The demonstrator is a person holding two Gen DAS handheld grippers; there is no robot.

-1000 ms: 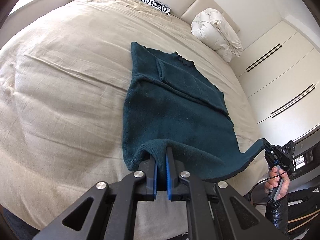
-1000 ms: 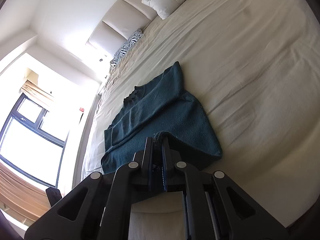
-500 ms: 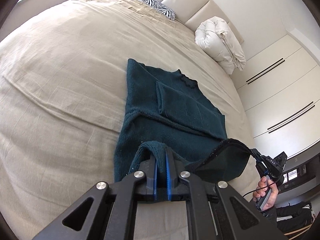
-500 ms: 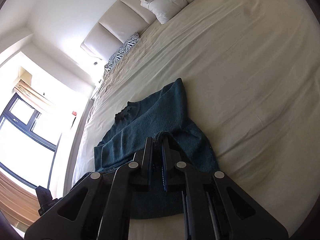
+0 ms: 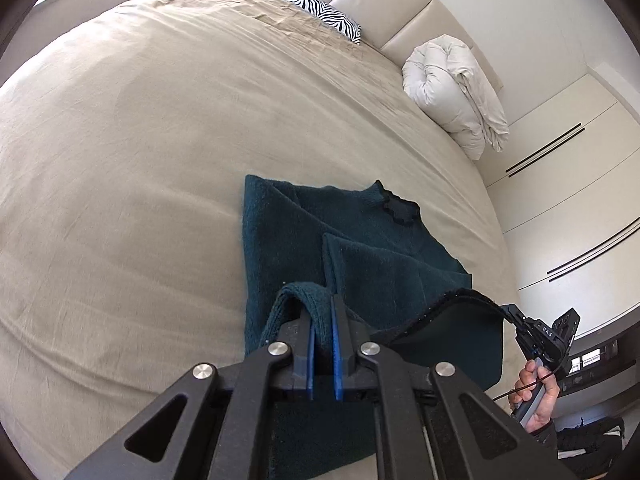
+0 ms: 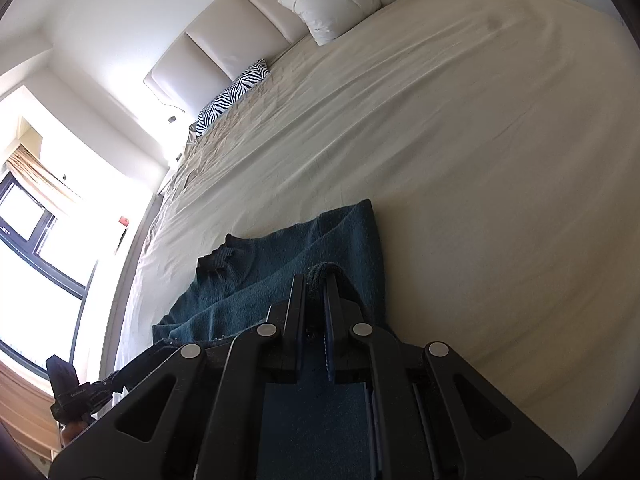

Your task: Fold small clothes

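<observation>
A dark teal knit sweater [image 5: 360, 248] lies on the beige bed [image 5: 140, 160], collar toward the headboard, sleeves folded in over the body. My left gripper [image 5: 322, 308] is shut on one bottom hem corner, lifted over the body. My right gripper [image 6: 316, 284] is shut on the other hem corner; it also shows at the right of the left wrist view [image 5: 520, 324]. The hem hangs between them above the sweater [image 6: 280, 272]. The left gripper shows small at the lower left of the right wrist view [image 6: 76, 396].
A rolled white duvet [image 5: 456, 88] and a zebra-print pillow [image 5: 316, 4] lie by the padded headboard [image 5: 380, 4]. White wardrobe doors [image 5: 568, 200] stand on the right. A bright window [image 6: 24, 272] is beyond the bed's far side.
Both grippers have carried the bottom hem up and forward toward the collar. The lower half of the sweater has lifted off the bed and now hangs over the upper half.
</observation>
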